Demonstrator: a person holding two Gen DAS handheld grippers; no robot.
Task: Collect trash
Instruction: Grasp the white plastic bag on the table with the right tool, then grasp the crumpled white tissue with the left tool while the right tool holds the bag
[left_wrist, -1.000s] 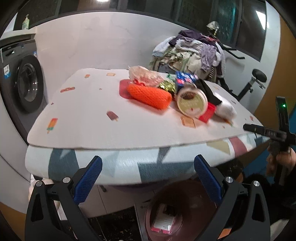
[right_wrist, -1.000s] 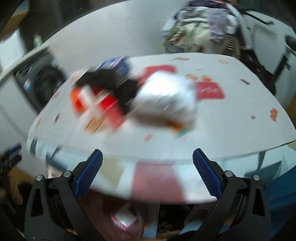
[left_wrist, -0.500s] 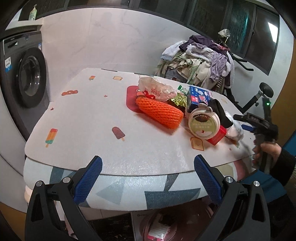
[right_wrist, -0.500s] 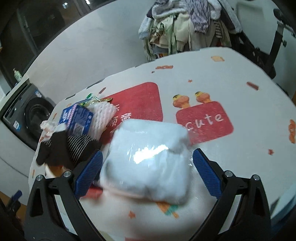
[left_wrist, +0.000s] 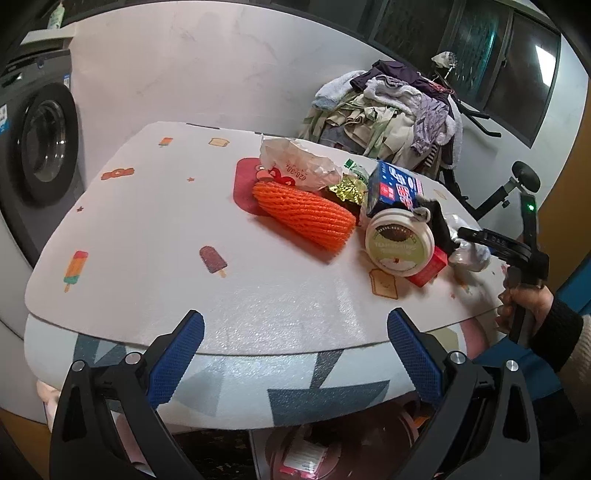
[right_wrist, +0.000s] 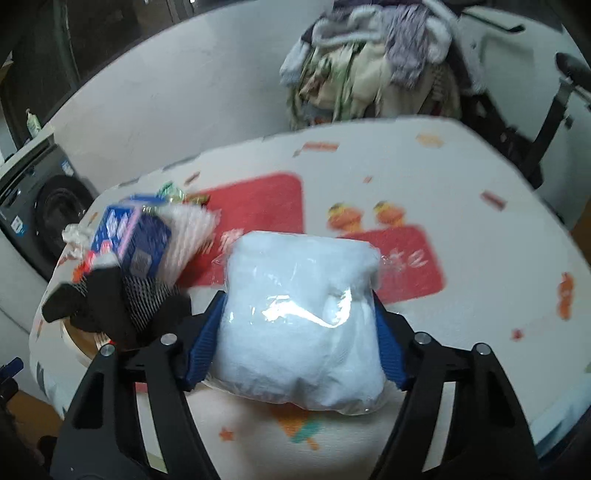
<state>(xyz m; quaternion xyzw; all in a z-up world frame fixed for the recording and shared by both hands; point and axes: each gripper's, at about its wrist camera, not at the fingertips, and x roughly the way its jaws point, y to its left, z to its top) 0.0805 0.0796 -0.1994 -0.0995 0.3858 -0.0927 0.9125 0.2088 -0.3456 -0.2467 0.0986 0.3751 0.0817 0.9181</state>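
Note:
A heap of trash lies on the patterned table (left_wrist: 147, 236): an orange foam net (left_wrist: 304, 216), a crumpled plastic bag (left_wrist: 295, 166), a gold wrapper (left_wrist: 349, 188), a blue carton (left_wrist: 397, 186), a round tub (left_wrist: 399, 243), a red box (left_wrist: 430, 269) and a black glove (right_wrist: 99, 302). My right gripper (right_wrist: 295, 325) is closing on a white plastic-wrapped bundle (right_wrist: 303, 306), and both blue pads touch its sides. My left gripper (left_wrist: 295, 354) is open and empty at the table's near edge.
A pink bin (left_wrist: 306, 454) with some trash in it stands under the table's near edge. A washing machine (left_wrist: 40, 155) is at the left. A pile of clothes (left_wrist: 391, 110) and an exercise bike (left_wrist: 517, 181) stand behind the table.
My right gripper swept in over the table to the white bundle, and its jaws narrowed around it. The left view shifted slightly toward the table; the left jaws stayed wide.

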